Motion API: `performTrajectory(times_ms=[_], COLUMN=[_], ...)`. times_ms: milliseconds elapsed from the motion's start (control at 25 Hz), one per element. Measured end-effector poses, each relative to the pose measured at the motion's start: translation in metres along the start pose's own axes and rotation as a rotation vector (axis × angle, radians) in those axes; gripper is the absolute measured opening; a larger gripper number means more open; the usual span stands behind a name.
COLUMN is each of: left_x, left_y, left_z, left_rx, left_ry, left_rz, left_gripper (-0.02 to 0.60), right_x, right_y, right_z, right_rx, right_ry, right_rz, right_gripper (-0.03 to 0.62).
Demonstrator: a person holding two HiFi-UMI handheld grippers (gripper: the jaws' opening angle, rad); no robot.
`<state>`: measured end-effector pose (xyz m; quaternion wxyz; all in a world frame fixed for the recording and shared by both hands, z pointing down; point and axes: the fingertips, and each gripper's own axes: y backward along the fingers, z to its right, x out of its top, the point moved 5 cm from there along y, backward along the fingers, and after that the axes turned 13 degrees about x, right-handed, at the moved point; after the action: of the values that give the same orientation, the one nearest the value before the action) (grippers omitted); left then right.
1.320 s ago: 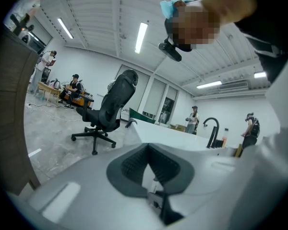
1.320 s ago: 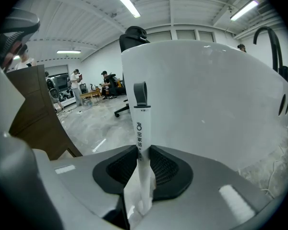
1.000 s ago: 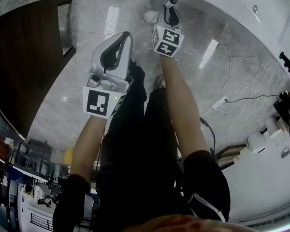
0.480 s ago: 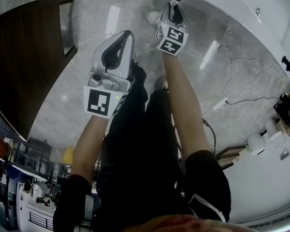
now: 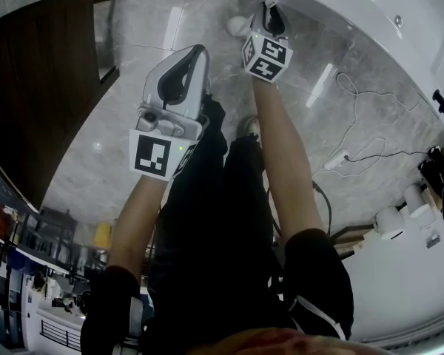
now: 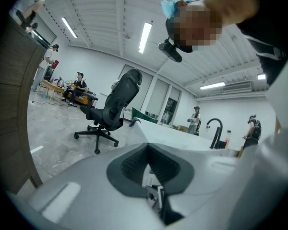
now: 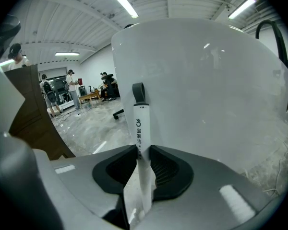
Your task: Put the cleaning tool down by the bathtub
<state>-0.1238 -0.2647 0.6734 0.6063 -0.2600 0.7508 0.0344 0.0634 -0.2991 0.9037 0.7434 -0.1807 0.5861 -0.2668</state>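
Note:
The cleaning tool's white handle, with a black loop at its end, stands upright between the jaws of my right gripper, which is shut on it. Right behind it rises the white bathtub wall. In the head view the right gripper is low at the foot of the bathtub, and a white rounded part, probably the tool's head, shows just left of it near the floor. My left gripper is held higher and to the left; its jaws are shut on nothing.
A dark wooden panel stands at the left. A white cable and power strip lie on the grey marble floor at the right. The person's legs and shoes are below the grippers. An office chair and several people are far off.
The right gripper with the tool has crept a little further toward the bathtub's foot. The left gripper has barely shifted.

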Motion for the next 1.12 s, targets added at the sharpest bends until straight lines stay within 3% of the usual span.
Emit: performTrajectory(times_ms=[680,1120], left_x=[0.01,0.036], left_y=[0.014,0.047], left_z=[0.008,0.034], left_rx=[0.031,0.066], left_ry=[0.003,0.003], left_rz=[0.008,0.023], left_gripper=[0.008,0.008], right_x=[0.005,0.012], right_y=[0.014,0.072], right_z=[-0.004,-0.012], right_rx=[0.026,0.038], right_ry=[0.023,0.018], right_rz=[-0.027,-0.029], right_gripper=[0.133,0.133])
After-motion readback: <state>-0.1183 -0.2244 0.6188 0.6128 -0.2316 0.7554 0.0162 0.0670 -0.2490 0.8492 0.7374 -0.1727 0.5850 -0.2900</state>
